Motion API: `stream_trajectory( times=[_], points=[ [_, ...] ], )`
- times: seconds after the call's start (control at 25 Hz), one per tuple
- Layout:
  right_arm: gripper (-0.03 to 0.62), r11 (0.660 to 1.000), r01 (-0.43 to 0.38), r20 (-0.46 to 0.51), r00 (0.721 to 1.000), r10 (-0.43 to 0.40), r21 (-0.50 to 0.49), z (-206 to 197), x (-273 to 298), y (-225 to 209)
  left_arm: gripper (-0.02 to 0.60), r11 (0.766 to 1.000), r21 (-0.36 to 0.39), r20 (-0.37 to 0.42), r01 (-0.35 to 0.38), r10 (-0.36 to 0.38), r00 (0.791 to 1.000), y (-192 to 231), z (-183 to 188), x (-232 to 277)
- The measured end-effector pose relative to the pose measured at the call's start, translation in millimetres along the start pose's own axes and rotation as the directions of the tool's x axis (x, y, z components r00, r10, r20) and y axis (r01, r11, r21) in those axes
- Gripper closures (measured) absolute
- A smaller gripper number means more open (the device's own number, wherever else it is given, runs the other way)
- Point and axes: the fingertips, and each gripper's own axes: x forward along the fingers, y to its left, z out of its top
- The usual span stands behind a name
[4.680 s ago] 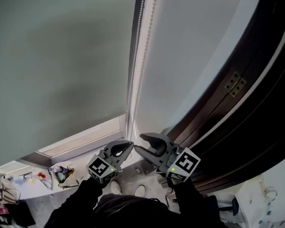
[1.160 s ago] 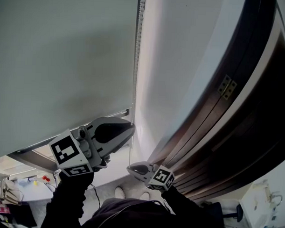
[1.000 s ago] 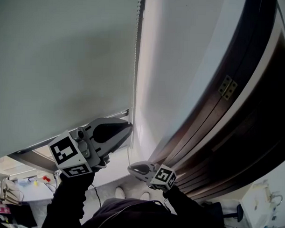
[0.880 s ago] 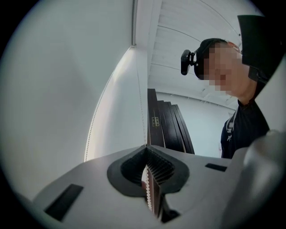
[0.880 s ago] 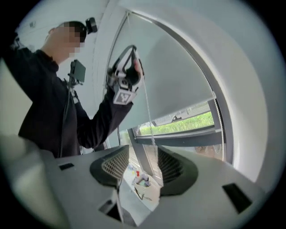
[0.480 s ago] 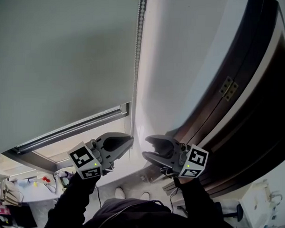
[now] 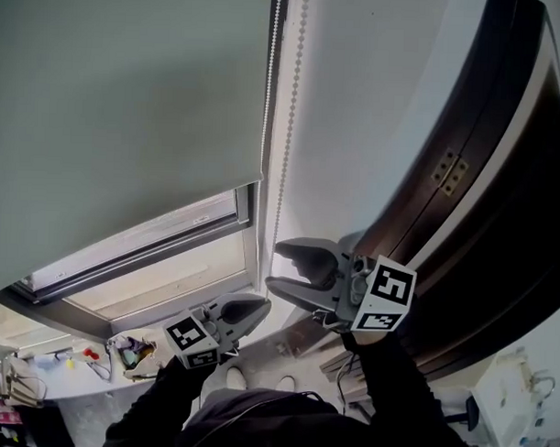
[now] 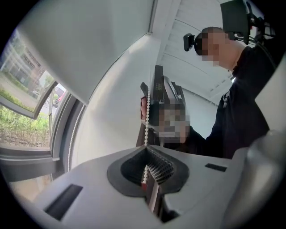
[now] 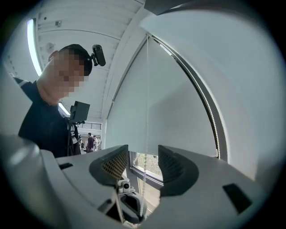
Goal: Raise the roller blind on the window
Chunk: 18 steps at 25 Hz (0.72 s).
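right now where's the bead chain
In the head view the bead chain hangs just right of the roller blind, clamped low down in the left gripper.

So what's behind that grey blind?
Below the bottom edge of the blind you can see the window frame and a strip of glass with greenery outside. The fabric covers the rest of the window higher up.

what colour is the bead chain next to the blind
White. The bead chain shows best in the head view.
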Motion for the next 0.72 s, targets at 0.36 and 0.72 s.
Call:
stream_trajectory(
  times=[0.36,0.72],
  points=[
    [0.488,1.0,-0.028,-0.002,1.0,0.028,0.006,19,16,3,0.574,0.998,-0.05,-0.05,-0.04,0.038,0.998,2,-35,-7],
    [0.586,0.999,-0.011,-0.07,0.998,0.009,-0.031,20,22,2,0.574,0.996,-0.083,-0.057,-0.042,0.037,0.998,2,-45,-16]
  ],
)
